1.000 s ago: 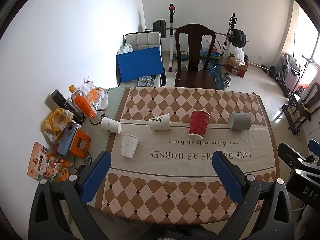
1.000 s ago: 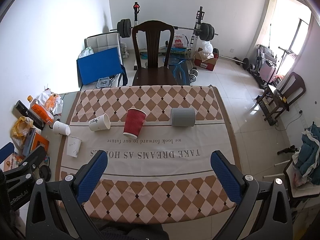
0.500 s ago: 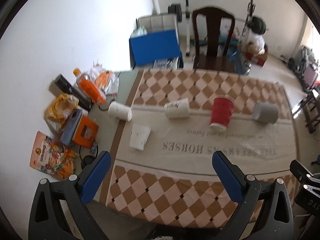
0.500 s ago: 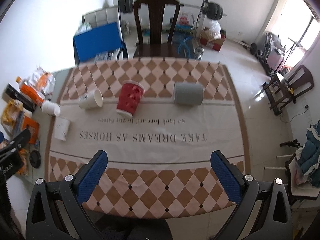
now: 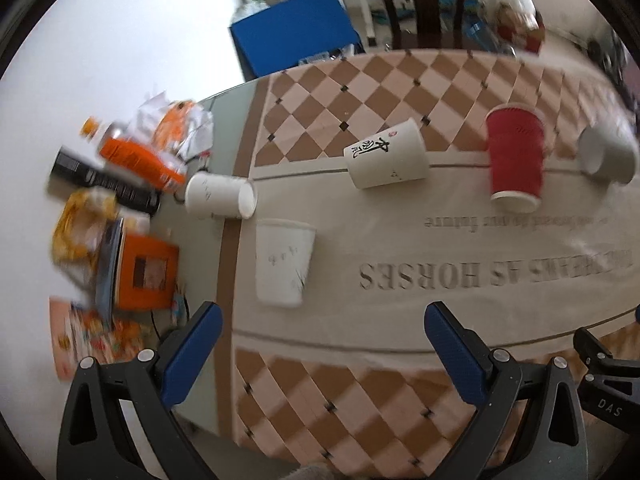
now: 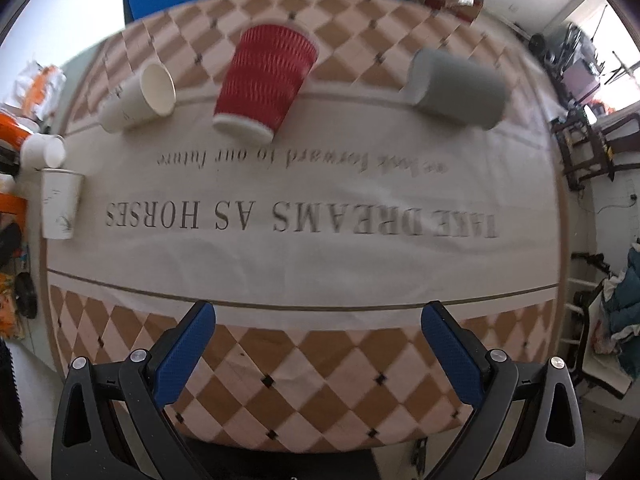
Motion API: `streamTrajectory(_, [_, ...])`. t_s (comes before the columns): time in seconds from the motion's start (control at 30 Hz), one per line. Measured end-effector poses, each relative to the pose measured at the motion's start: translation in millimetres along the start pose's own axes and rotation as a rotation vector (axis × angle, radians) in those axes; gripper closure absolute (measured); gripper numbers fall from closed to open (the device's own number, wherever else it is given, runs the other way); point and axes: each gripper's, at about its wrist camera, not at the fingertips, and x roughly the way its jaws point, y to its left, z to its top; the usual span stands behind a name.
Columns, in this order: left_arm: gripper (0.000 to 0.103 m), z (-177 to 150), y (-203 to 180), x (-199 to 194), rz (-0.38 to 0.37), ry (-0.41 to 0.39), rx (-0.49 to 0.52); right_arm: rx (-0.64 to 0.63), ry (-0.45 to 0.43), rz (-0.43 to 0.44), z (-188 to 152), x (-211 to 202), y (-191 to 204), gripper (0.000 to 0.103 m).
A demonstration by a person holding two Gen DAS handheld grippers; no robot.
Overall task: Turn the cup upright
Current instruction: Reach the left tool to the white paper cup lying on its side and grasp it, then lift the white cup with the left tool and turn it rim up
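Several cups sit on the checkered tablecloth (image 5: 400, 392). A red ribbed cup (image 5: 516, 156) (image 6: 264, 84) stands mouth down. A grey cup (image 5: 608, 152) (image 6: 456, 88) lies on its side. A white cup with black characters (image 5: 386, 154) (image 6: 138, 98) lies on its side. A plain white cup (image 5: 220, 196) (image 6: 44, 152) lies on its side at the cloth's left edge. Another white cup (image 5: 284, 268) (image 6: 60, 204) stands mouth up. My left gripper (image 5: 320, 340) is open and empty, above the near left of the table. My right gripper (image 6: 320, 336) is open and empty, above the near middle.
Clutter lies left of the cloth: an orange bottle (image 5: 136, 152), a black can (image 5: 104, 180), an orange box (image 5: 146, 272), snack packets (image 5: 92, 344). A dark chair (image 5: 424, 4) and a blue board (image 5: 292, 28) stand behind the table. Chairs and clothes (image 6: 620, 308) are at the right.
Both grippers have moved forward and down toward the table, so the cups look much larger. The left view has shifted toward the white cups. Both grippers stay open; no cup has moved.
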Motion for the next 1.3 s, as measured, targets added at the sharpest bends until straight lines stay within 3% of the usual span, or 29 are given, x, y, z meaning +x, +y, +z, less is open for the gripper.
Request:
streamTrajectory(0.13, [0.0,28.5,-8.9,40.1,0.052,-0.012,0.176,0.004,0.069,-0.016,17.2,37.0,19.3,0.0])
streamTrajectory(0.33, [0.005,61.9,-28.8,79.7,0.072,-0.055,0.441,0.019,0.117,-0.054,45.8,74.4,37.4,0.0])
streamTrajectory(0.47, [0.006,79.7,-45.3,97.4,0.051,-0.084,0.599,0.035,0.134,-0.075,63.0,90.4,40.7,0.0])
streamTrajectory(0.6, [0.024,90.7,-59.2,113.3,0.025,-0.074,0.71,0.066,0.155,-0.089,74.7,100.5,35.8,0.0])
streamTrajectory(0.77, [0.025,95.9,-79.0,129.3,0.003,-0.076,0.845,0.096,0.176,-0.097,87.2,109.3,27.1,0.0])
streamTrajectory(0.97, [0.044,100.1,-94.7,143.1,0.004,-0.059,0.908,0.114,0.189,-0.104,89.8,111.9,10.8,0.0])
streamTrajectory(1.3, [0.045,92.9,-95.8,130.7,-0.021,-0.102,0.882,0.126,0.193,-0.124,89.6,105.5,-5.9,0.0])
